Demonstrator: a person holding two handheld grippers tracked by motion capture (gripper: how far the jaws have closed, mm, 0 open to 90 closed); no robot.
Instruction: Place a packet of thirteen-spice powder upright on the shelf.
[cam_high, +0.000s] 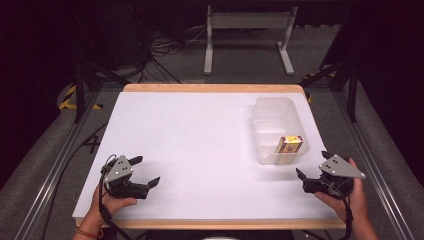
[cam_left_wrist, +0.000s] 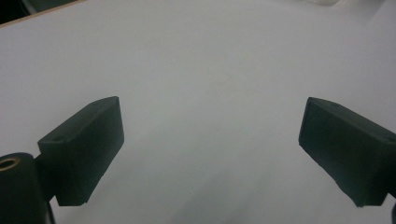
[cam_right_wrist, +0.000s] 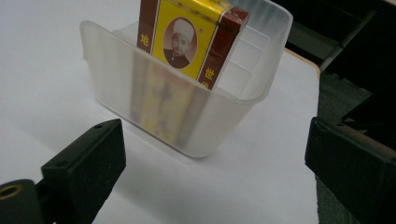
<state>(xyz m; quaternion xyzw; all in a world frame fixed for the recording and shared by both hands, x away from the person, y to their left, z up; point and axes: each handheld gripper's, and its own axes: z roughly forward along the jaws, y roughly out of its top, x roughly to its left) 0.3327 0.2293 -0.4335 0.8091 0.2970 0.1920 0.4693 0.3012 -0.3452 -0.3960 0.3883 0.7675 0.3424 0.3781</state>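
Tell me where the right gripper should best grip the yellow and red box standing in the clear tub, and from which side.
Probably the top end of the box, from above. It stands upright against the near wall of the tub, and its top rises above the rim, so that part is free while the walls block its lower part. The right gripper is open, apart from the tub.

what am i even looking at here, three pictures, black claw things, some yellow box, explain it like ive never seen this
A person sits at a white table holding a hand-operated two-jaw gripper in each hand: the left gripper and the right gripper. The wide picture comes from a camera above the table. The other two come from small cameras riding on each gripper, looking out between its own black jaws. On the table stands a clear plastic tub with a yellow and red box leaning inside it, a portrait printed on its front. Both grippers are open and hold nothing.
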